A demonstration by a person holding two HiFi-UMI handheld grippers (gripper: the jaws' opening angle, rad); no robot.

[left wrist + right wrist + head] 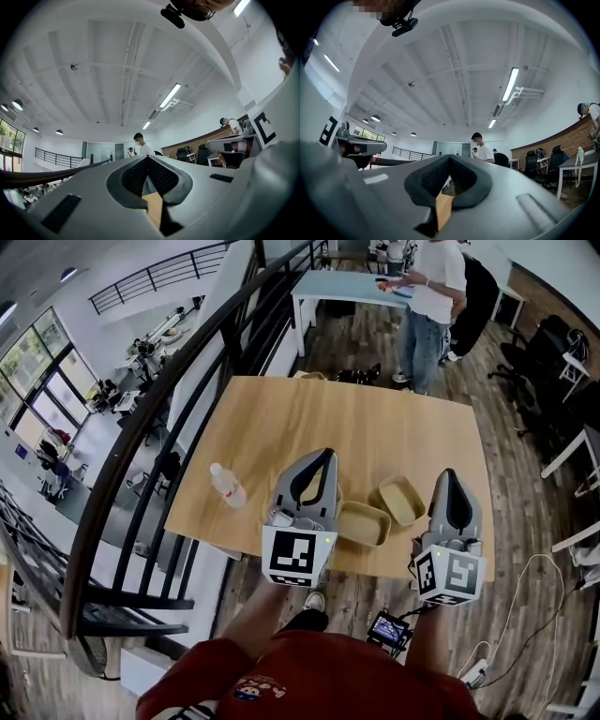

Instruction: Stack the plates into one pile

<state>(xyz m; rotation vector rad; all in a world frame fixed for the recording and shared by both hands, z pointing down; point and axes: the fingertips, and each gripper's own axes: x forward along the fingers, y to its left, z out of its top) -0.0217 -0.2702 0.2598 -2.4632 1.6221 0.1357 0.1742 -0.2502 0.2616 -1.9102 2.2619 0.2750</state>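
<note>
I'm holding L gripper (324, 456) & R gripper (449, 474) clenched, empty, near tan plates (364, 524), marker cubes (298, 557) showing b/w squares.

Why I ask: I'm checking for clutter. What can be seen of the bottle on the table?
The bottle is small, seemingly clear plastic, with a white cap and a pinkish band round its body. It rests on the wooden table near the left edge in the head view, cap end toward the far left; whether it stands or lies cannot be told. It sits left of the left gripper, apart from it, and touches only the table. Its contents cannot be made out.
</note>
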